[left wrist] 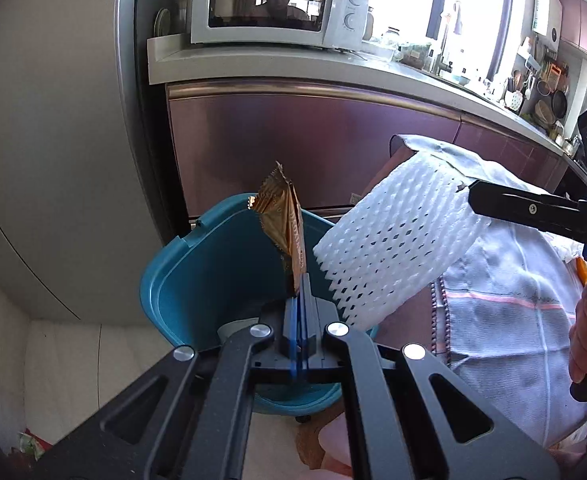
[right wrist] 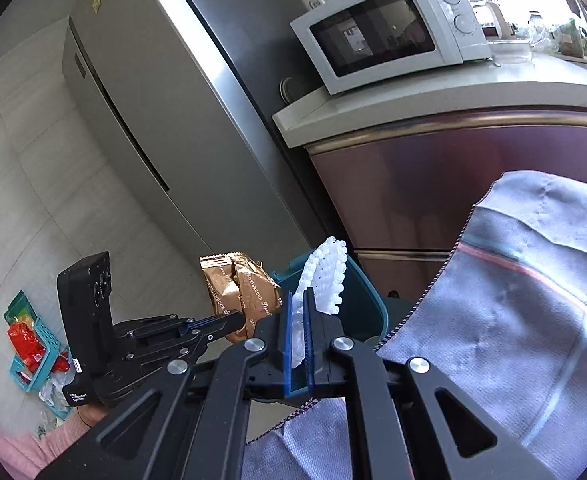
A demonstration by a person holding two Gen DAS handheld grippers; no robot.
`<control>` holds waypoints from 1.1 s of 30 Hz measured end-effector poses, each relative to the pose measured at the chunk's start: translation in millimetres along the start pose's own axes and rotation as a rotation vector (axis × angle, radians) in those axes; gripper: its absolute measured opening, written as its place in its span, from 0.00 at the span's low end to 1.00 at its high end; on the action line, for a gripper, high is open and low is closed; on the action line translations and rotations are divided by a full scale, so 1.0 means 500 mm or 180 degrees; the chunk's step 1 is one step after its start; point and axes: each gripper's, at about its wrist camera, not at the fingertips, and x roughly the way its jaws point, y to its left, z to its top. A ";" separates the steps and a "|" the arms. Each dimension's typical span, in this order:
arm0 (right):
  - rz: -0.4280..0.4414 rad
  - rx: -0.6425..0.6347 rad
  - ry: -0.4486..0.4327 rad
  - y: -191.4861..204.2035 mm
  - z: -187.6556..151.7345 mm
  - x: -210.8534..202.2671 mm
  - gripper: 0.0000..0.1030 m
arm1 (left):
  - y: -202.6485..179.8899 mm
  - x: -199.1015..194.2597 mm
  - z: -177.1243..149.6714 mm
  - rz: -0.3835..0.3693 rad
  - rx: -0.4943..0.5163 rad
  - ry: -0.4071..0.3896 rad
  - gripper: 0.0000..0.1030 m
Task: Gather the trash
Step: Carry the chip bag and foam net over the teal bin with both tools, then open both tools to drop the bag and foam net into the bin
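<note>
Both pieces picked, neither dropped yet. Left gripper (left wrist: 300, 280) clamped on wrapper (left wrist: 283, 224), held above bin (left wrist: 181, 280). Right gripper (right wrist: 298, 308) pinching foam net (left wrist: 389, 240) just beside bin. Releasing into bin left.

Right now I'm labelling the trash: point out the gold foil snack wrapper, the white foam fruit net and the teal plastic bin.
gold foil snack wrapper (left wrist: 283, 222), left wrist view, printed middle panel
white foam fruit net (left wrist: 397, 236), left wrist view, mesh centre
teal plastic bin (left wrist: 181, 280), left wrist view, inner left wall

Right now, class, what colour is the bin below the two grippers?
Teal blue; the bin shows best in the left wrist view.
</note>
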 end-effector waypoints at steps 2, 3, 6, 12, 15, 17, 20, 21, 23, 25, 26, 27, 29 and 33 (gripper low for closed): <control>0.0017 0.0020 0.0096 -0.002 -0.002 0.026 0.04 | 0.000 0.016 -0.003 0.0030 0.0014 0.0048 0.01; 0.0009 0.0026 0.0141 -0.002 -0.003 0.038 0.04 | 0.002 0.025 -0.004 0.0036 0.0014 0.0079 0.01; 0.0000 0.0021 0.0263 0.000 -0.007 0.069 0.04 | 0.005 0.053 -0.008 0.0094 0.0031 0.0172 0.01; -0.0068 0.0074 0.0453 -0.009 -0.024 0.107 0.06 | 0.007 0.089 -0.025 0.0198 0.0079 0.0322 0.01; -0.0088 0.0172 0.0465 -0.019 -0.025 0.108 0.07 | 0.005 0.098 -0.033 0.0229 0.0076 0.0376 0.04; -0.0128 0.0187 0.0493 -0.022 -0.028 0.110 0.12 | 0.004 0.104 -0.034 0.0245 0.0070 0.0402 0.06; -0.0152 0.0196 0.0471 -0.027 -0.030 0.105 0.12 | 0.002 0.111 -0.038 0.0286 0.0088 0.0428 0.08; -0.0170 0.0186 0.0463 -0.027 -0.033 0.100 0.12 | 0.000 0.114 -0.038 0.0305 0.0092 0.0429 0.08; -0.0192 0.0153 0.0449 -0.023 -0.039 0.086 0.12 | -0.003 0.113 -0.039 0.0290 0.0088 0.0424 0.08; -0.0207 0.0127 0.0424 -0.021 -0.044 0.074 0.12 | -0.007 0.109 -0.040 0.0238 0.0098 0.0394 0.08; -0.0214 0.0125 0.0409 -0.020 -0.045 0.068 0.13 | -0.012 0.105 -0.040 0.0234 0.0119 0.0370 0.08; -0.0227 0.0119 0.0390 -0.019 -0.046 0.063 0.13 | -0.015 0.103 -0.041 0.0232 0.0130 0.0357 0.09; -0.0225 0.0114 0.0361 -0.020 -0.048 0.051 0.13 | -0.021 0.097 -0.038 0.0188 0.0121 0.0339 0.10; -0.0221 0.0081 0.0283 -0.013 -0.056 0.019 0.15 | -0.038 0.076 -0.031 0.0087 0.0114 0.0253 0.10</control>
